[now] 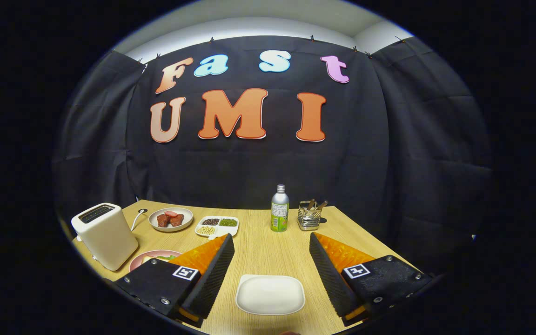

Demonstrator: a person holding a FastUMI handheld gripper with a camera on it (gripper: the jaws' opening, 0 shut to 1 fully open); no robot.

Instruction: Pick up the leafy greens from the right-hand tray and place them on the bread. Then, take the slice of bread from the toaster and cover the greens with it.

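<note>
Greens [165,257] lie on bread on a pink plate [156,254], far left, partly hidden behind the left finger, beside the white toaster [105,235]. They look light, soft and easily torn. The gripper [271,260] hangs wide open, holding nothing, over an empty white tray [270,294].

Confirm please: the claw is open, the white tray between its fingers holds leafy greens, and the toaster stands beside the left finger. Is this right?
Not quite. The gripper view shows the white tray bare; nothing lies in it. The rest holds: the claw is open, and the toaster stands beside the left finger.
</note>
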